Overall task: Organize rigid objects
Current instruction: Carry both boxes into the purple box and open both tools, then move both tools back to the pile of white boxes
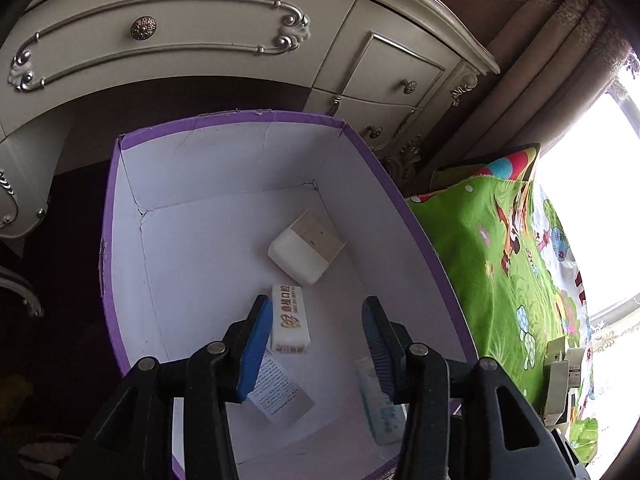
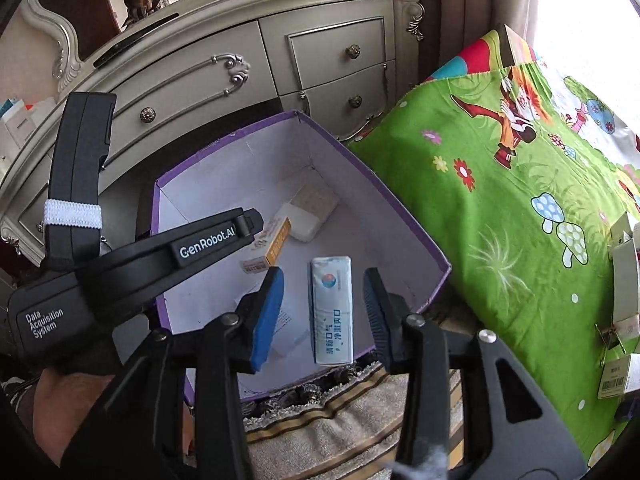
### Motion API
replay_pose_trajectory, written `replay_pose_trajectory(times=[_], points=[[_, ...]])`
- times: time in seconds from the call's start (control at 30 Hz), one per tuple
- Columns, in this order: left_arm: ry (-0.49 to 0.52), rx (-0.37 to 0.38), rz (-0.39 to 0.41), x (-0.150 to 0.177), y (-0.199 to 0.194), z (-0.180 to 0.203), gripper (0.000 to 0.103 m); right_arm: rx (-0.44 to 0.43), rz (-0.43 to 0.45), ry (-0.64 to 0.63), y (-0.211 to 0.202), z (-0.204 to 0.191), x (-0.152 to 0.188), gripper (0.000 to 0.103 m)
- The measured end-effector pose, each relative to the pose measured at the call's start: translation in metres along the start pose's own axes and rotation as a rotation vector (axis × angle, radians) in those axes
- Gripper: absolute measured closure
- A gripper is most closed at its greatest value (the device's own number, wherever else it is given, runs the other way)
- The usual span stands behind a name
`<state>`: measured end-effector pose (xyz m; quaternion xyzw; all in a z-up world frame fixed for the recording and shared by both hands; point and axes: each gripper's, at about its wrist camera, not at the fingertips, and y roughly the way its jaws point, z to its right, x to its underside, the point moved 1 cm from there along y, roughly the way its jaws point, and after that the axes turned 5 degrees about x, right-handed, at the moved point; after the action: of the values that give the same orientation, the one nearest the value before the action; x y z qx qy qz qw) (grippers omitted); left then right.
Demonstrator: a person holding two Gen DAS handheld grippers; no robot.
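Observation:
A purple box with a white inside (image 1: 132, 240) (image 2: 400, 216) stands on the floor and holds several small cartons. In the left wrist view a white-and-beige carton (image 1: 306, 250) lies at the back, a white carton with gold print (image 1: 289, 320) in the middle, a leaflet-like carton (image 1: 280, 392) and a pale blue carton (image 1: 380, 404) near the front. My left gripper (image 1: 316, 344) is open and empty above the box; its body also shows in the right wrist view (image 2: 160, 256). My right gripper (image 2: 324, 312) is open over the pale blue carton (image 2: 332, 308), not touching it.
A cream dresser with drawers (image 1: 180, 40) (image 2: 280, 64) stands behind the box. A bed with a green cartoon sheet (image 1: 500, 280) (image 2: 520, 200) lies to the right, with more small cartons (image 2: 624, 280) (image 1: 560, 380) on it. A striped rug (image 2: 340, 420) lies in front.

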<state>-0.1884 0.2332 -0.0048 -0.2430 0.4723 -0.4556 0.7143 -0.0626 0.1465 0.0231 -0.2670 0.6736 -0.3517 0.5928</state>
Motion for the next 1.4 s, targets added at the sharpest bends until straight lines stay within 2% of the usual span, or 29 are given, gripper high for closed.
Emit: replay_pose_trajectory(times=[0.03, 0.17, 0.27, 0.47, 0.57, 0.8, 1.27, 1.4], points=[[-0.003, 0.001, -0.004, 0.000, 0.000, 0.000, 0.047, 0.001, 0.000, 0.000, 0.001, 0.001, 0.000, 0.034], [-0.007, 0.013, 0.008, 0.001, -0.003, 0.002, 0.046, 0.021, 0.003, -0.010, -0.002, 0.008, -0.004, 0.032], [0.014, 0.031, 0.045, 0.000, -0.008, 0.010, 0.039, 0.052, 0.025, -0.022, -0.011, 0.019, -0.009, 0.029], [0.149, 0.066, 0.102, 0.001, -0.016, 0.039, 0.037, 0.128, 0.089, -0.064, -0.032, 0.040, -0.014, 0.022], [0.176, 0.091, 0.116, 0.002, -0.018, 0.049, 0.033, 0.174, 0.107, -0.059, -0.037, 0.054, -0.013, 0.022], [0.216, 0.126, 0.110, 0.006, -0.017, 0.070, 0.028, 0.229, 0.126, 0.043, -0.046, 0.091, 0.005, 0.022], [0.338, 0.190, 0.086, 0.029, -0.016, 0.124, 0.027, 0.275, 0.170, 0.269, -0.069, 0.166, 0.029, 0.022], [0.376, 0.232, 0.064, 0.040, -0.012, 0.144, 0.025, 0.295, 0.192, 0.331, -0.077, 0.187, 0.034, 0.021]])
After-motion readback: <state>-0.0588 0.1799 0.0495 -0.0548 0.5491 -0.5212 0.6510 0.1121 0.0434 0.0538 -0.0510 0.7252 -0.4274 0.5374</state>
